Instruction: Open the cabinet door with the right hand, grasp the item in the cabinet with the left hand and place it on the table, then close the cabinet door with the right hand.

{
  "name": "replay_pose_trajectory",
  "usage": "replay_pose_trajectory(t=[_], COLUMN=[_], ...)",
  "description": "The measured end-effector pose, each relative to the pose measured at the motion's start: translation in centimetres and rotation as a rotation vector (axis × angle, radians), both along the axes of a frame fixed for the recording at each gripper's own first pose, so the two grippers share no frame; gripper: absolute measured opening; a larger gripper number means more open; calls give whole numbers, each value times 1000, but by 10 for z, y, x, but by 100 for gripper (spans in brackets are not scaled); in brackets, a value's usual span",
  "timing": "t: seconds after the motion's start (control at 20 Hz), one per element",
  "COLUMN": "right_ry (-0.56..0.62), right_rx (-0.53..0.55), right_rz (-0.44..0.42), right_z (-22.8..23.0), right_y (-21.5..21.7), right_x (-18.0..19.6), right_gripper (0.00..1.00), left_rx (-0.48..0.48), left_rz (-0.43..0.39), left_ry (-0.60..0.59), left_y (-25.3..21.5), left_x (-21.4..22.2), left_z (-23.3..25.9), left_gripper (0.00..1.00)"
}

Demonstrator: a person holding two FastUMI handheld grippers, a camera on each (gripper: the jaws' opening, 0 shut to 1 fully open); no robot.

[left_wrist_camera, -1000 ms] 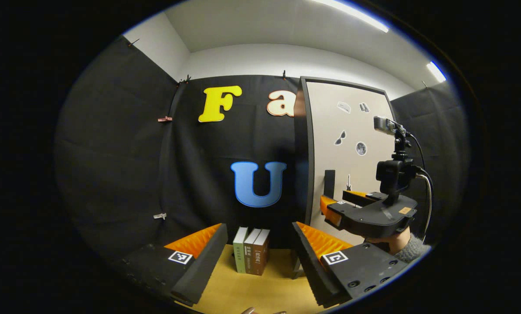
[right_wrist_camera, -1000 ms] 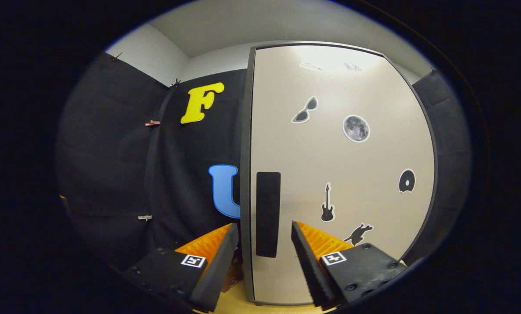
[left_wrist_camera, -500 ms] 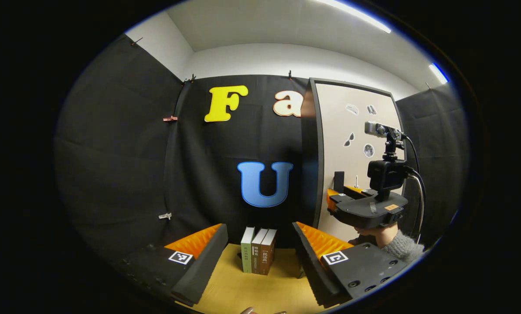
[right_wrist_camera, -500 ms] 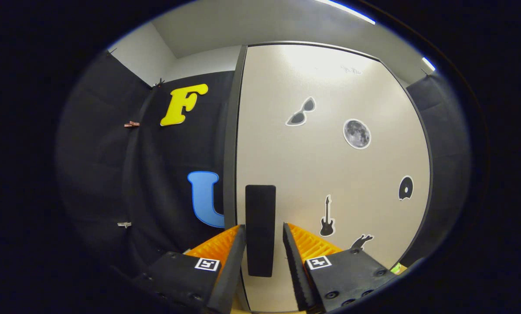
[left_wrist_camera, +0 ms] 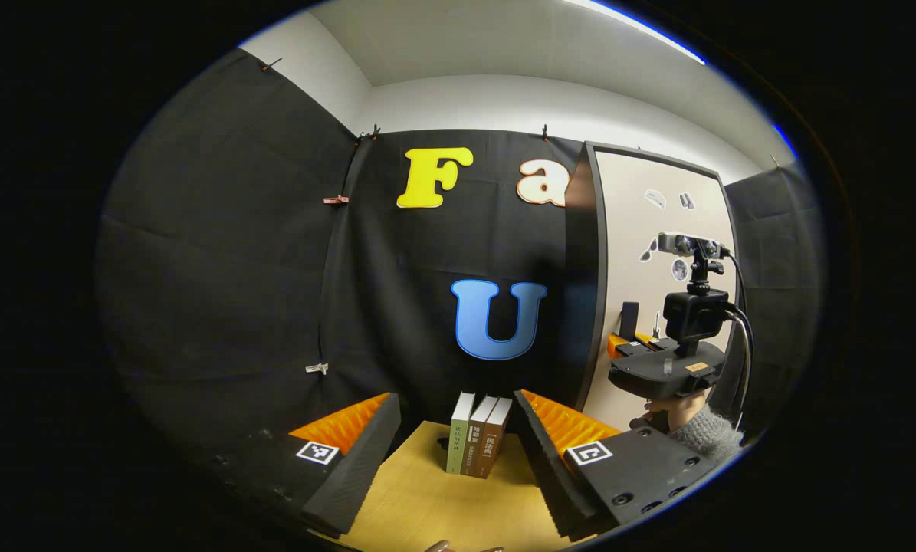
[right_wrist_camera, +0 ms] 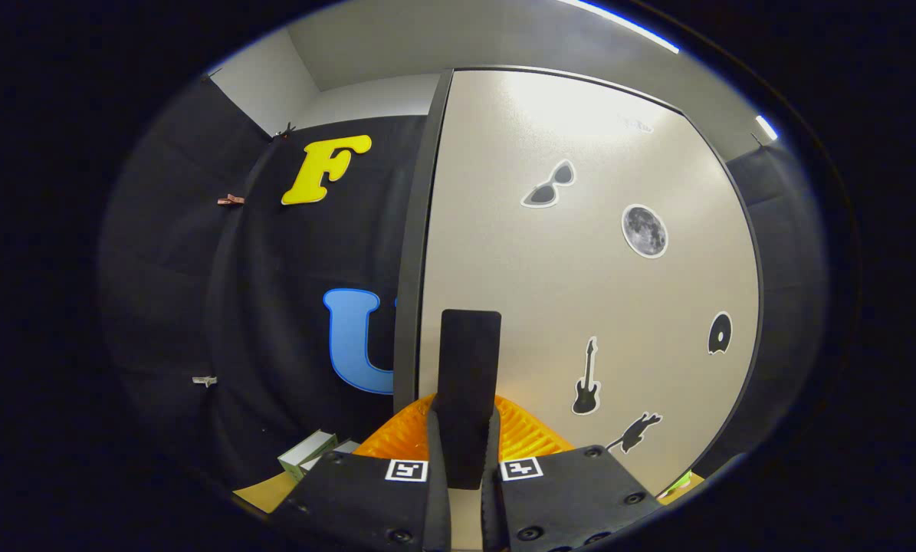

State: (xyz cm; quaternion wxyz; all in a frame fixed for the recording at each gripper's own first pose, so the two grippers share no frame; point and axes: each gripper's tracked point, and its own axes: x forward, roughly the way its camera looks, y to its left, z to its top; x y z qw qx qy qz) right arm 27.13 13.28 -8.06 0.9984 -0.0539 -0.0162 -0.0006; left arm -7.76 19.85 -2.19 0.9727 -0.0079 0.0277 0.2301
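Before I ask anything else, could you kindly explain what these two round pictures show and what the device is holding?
A person holds a two-finger gripper in each hand, and each carries a camera looking along its fingers. In the right gripper view, the right gripper is closed on the dark handle of the cabinet door, which looks shut. In the left gripper view, the left gripper is open and holds nothing above a wooden table, where three books stand. It also shows the right gripper farther off at the door.
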Motion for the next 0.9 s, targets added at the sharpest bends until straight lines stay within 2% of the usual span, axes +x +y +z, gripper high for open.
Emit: replay_pose_trajectory(t=[0.2, 0.35, 0.55, 0.7, 0.8, 0.9], right_ry=[35, 32, 12, 25, 44, 33], right_rx=[-30, -5, -9, 1, -10, -10], right_rz=[11, 13, 22, 41, 63, 77], right_z=[-1, 8, 14, 16, 19, 21], right_y=[2, 3, -5, -11, -14, -18], right_x=[-19, -49, -82, -99, -110, -118], right_gripper=[19, 19, 19, 19, 19, 19], left_rx=[2, -11, -11, -30, -50, -34], left_rz=[-46, -94, -171, -227, -316, -368], left_ry=[-17, -16, -6, -51, -58, -59], left_y=[-5, -16, -31, -43, -65, -76], left_x=[-14, -34, -41, -35, -25, -16], left_z=[6, 2, -13, -5, -5, -1], left_gripper=[92, 93, 92, 93, 93, 93])
